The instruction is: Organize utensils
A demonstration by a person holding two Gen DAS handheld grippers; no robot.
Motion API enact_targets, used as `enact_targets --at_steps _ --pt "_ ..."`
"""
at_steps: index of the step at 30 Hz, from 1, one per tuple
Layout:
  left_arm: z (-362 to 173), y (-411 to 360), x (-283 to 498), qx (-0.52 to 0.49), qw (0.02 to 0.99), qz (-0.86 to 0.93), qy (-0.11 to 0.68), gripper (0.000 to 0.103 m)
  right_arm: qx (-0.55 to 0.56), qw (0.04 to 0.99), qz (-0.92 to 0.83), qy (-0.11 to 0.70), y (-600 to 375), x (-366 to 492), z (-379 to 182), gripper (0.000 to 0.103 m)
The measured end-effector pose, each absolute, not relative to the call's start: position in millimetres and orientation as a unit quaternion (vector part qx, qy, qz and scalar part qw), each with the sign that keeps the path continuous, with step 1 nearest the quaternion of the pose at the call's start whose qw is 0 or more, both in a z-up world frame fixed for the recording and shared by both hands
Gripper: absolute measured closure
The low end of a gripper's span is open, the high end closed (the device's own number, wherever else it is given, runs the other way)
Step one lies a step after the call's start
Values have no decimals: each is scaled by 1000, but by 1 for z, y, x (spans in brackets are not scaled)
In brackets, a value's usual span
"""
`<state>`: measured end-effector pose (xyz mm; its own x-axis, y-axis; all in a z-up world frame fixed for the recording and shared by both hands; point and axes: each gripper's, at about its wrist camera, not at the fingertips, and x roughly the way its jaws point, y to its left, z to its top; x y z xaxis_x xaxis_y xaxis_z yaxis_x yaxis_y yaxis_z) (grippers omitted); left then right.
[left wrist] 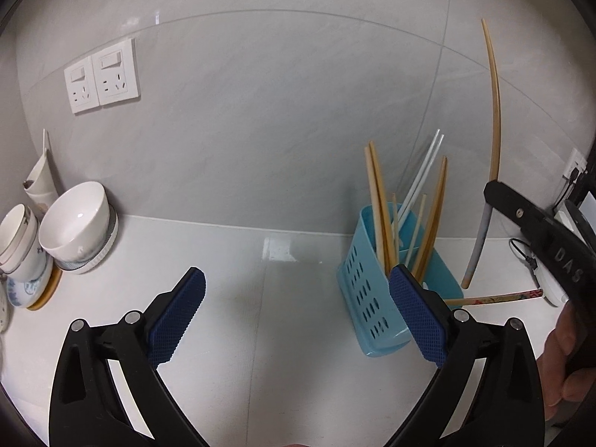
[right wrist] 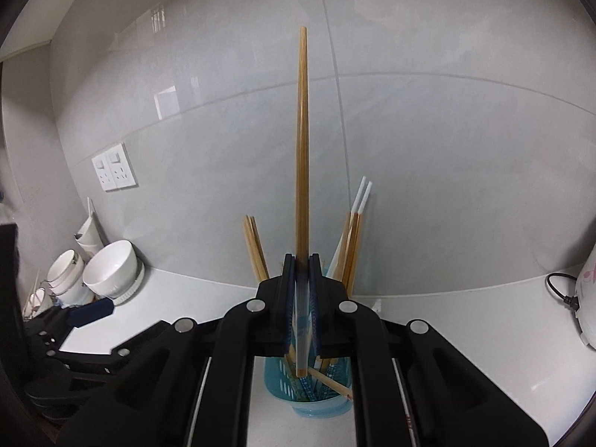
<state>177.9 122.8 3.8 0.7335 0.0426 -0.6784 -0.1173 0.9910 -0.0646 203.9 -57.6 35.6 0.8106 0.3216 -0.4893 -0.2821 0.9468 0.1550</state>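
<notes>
The step in hand looks like dropping one more chopstick (right wrist: 301, 149) into the blue holder (left wrist: 367, 298). The right gripper (right wrist: 302, 298) is clenched on the stick's lower part, holding it upright directly above the holder, its bottom tip hanging over the open mouth among the chopsticks already standing there. Next it probably needs lowering, then letting go. The left gripper (left wrist: 298, 316) is released, jaws wide and empty, just left of the holder; a patterned chopstick (left wrist: 495, 298) lies on the counter behind the holder
</notes>
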Motion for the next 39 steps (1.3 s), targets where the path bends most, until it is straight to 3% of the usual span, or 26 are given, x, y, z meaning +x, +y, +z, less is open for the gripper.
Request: enact_targets --at_steps 15,26,39 --pt "-5 133 183 -57 925 50 372 6 20 950 152 270 -38 214 2 93" --pt "5 133 177 -57 928 48 365 6 10 953 148 266 -50 195 25 43" --pt "30 112 146 -58 931 37 358 6 -4 951 154 268 -97 153 65 10"
